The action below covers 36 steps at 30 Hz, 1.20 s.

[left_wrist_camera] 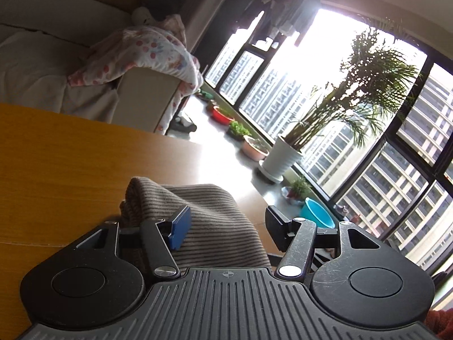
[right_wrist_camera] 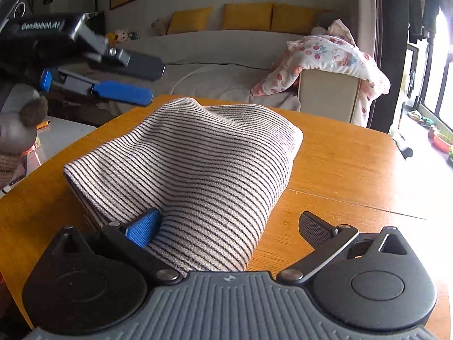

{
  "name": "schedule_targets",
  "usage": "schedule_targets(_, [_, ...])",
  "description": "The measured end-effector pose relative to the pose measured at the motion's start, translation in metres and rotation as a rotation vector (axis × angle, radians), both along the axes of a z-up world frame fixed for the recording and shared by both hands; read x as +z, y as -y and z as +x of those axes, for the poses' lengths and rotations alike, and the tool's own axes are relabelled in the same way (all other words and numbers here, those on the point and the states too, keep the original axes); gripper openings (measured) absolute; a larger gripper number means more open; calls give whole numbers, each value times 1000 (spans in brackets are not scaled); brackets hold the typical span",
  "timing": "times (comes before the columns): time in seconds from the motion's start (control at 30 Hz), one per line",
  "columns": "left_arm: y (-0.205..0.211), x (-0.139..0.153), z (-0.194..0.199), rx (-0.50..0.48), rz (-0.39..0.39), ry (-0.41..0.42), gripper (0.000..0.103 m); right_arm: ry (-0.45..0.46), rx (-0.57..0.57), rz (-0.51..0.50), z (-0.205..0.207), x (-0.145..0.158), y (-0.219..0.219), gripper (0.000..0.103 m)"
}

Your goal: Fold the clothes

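A folded, grey and dark striped garment (right_wrist_camera: 192,164) lies in a bulging bundle on the wooden table (right_wrist_camera: 339,170). My right gripper (right_wrist_camera: 232,226) is open, its jaws wide apart over the garment's near end, the blue pad touching the cloth. In the left wrist view the same garment (left_wrist_camera: 209,221) lies between the jaws of my left gripper (left_wrist_camera: 226,223), which is open and tilted. My left gripper also shows in the right wrist view (right_wrist_camera: 133,82), raised at the far left beyond the garment, fingers apart and empty.
A sofa (right_wrist_camera: 226,65) with yellow cushions and a flowery blanket (right_wrist_camera: 331,56) stands behind the table. Windows, a potted palm (left_wrist_camera: 286,158), basins and small plants line the floor at right. A white side table (right_wrist_camera: 62,136) with a plush toy stands left.
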<state>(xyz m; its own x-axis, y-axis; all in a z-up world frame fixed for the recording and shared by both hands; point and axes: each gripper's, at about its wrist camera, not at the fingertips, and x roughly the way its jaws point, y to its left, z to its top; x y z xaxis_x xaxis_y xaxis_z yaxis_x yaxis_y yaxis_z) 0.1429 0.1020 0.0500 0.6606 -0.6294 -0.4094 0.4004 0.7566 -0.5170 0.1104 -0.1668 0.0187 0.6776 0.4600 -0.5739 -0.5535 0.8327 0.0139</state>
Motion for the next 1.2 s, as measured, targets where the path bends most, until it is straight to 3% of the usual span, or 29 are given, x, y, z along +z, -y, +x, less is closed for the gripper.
schedule_targets(0.1, [11, -15, 31, 11, 70, -80, 65, 28, 7, -27, -4, 1, -1, 103])
schedule_targets(0.2, [6, -43, 54, 57, 106, -171, 46, 61, 5, -55, -11, 2, -2, 103])
schedule_targets(0.33, [-8, -38, 37, 99, 62, -146, 45, 67, 1, -54, -12, 0, -3, 103])
schedule_targets(0.5, [-2, -21, -10, 89, 153, -79, 52, 50, 6, -34, -10, -2, 0, 103])
schedule_targets(0.63, [6, -36, -33, 80, 264, -83, 52, 35, 2, -21, -10, -2, 2, 103])
schedule_targets(0.77, [3, -43, -35, 81, 248, -88, 58, -72, 18, 59, 3, 7, 13, 103])
schedule_targets(1.0, [4, -46, -33, 59, 254, -74, 60, -254, -45, 369, 68, 40, 47, 103])
schedule_targets(1.1, [2, -49, -32, 57, 239, -77, 63, -329, -111, 360, 101, 26, 40, 103])
schedule_targets(1.2, [-1, -52, -31, 49, 228, -80, 64, -499, -125, 383, 127, -4, 25, 103])
